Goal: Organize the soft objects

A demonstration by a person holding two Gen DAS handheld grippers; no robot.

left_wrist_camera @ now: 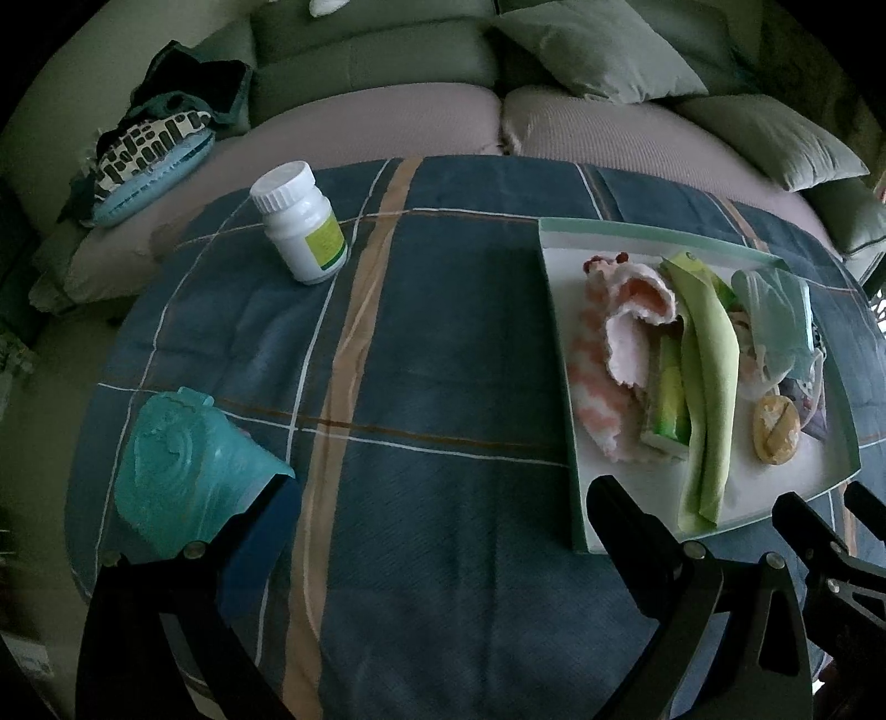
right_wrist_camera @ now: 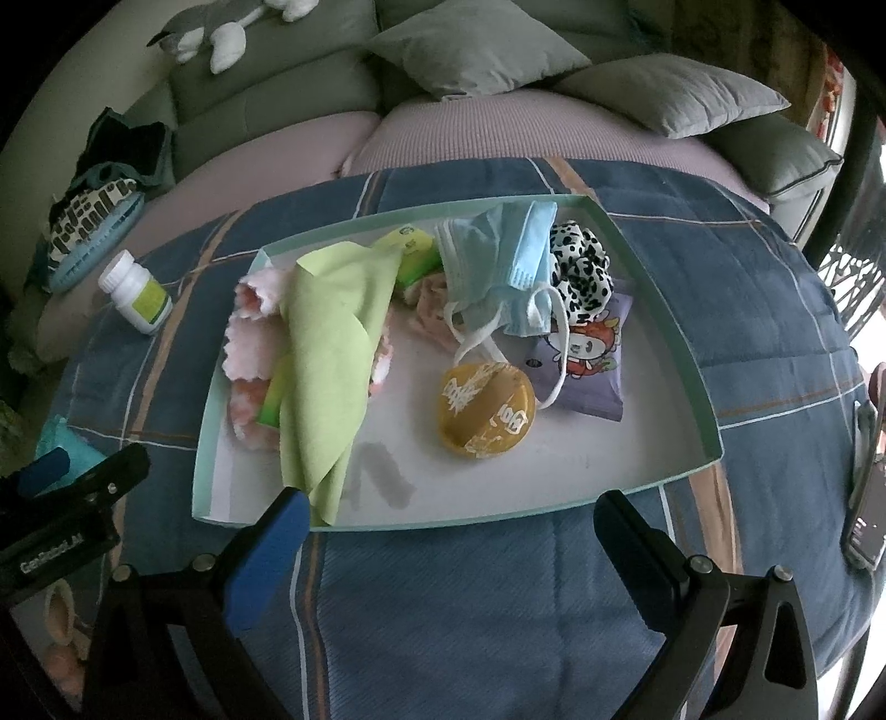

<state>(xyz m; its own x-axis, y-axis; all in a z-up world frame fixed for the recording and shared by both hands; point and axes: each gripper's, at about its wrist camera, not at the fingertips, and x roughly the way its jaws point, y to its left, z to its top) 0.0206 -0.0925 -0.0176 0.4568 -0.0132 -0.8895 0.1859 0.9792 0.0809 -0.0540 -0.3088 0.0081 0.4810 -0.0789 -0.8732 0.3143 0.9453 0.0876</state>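
A shallow pale-green tray (right_wrist_camera: 686, 343) lies on the blue plaid cloth. It holds a light-green cloth (right_wrist_camera: 326, 354), a pink fluffy cloth (right_wrist_camera: 249, 332), a blue face mask (right_wrist_camera: 498, 260), a black-spotted scrunchie (right_wrist_camera: 581, 260), a purple snack packet (right_wrist_camera: 587, 365) and a round yellow wrapped cake (right_wrist_camera: 487, 410). My right gripper (right_wrist_camera: 454, 531) is open at the tray's near rim, its left pad by the green cloth's tip. My left gripper (left_wrist_camera: 443, 509) is open over bare cloth, left of the tray (left_wrist_camera: 559, 360). A crumpled teal soft thing (left_wrist_camera: 183, 471) lies against its left finger.
A white pill bottle (left_wrist_camera: 302, 221) stands at the far left of the table. A phone (right_wrist_camera: 864, 498) lies at the right edge. Behind the table is a sofa with grey cushions (right_wrist_camera: 664, 99), a patterned bag (left_wrist_camera: 149, 149) and a plush toy (right_wrist_camera: 221, 27).
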